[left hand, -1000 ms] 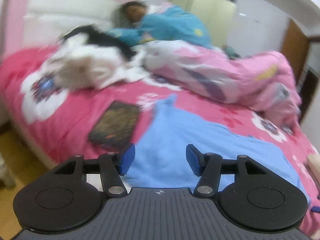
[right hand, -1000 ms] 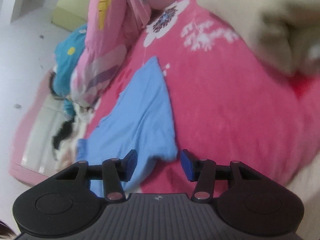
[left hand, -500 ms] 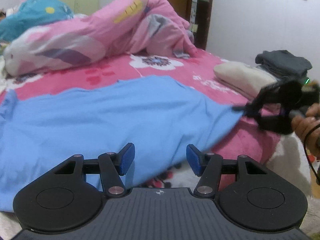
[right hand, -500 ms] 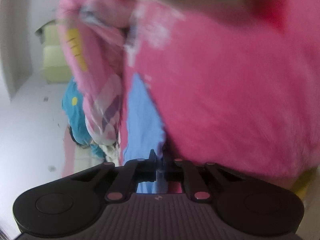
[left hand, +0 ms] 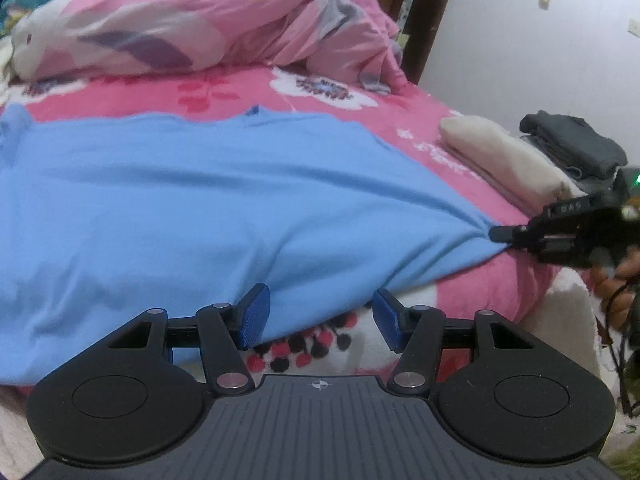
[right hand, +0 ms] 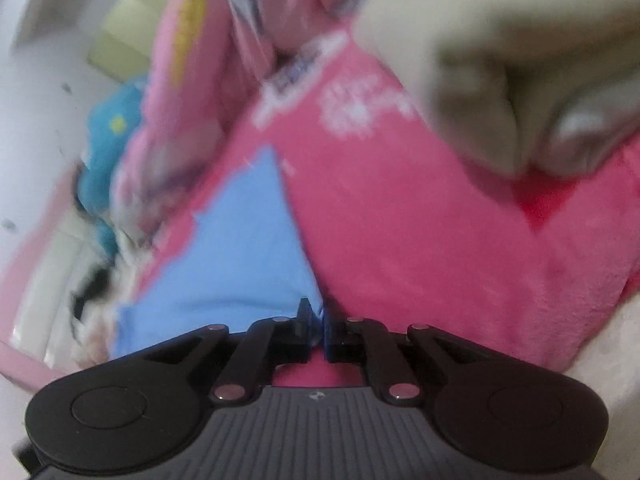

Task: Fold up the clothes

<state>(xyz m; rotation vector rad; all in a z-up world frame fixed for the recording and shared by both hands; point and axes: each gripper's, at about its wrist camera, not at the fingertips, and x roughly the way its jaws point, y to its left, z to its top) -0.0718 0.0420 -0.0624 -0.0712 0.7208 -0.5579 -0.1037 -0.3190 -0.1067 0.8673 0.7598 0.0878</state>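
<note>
A: What lies ahead of the left hand-held gripper?
B: A pink bed, the blue garment spread on it; its near edge sits just ahead of parted, empty jaws.
A: And the right hand-held gripper?
B: Clamped tight on the garment's corner.
</note>
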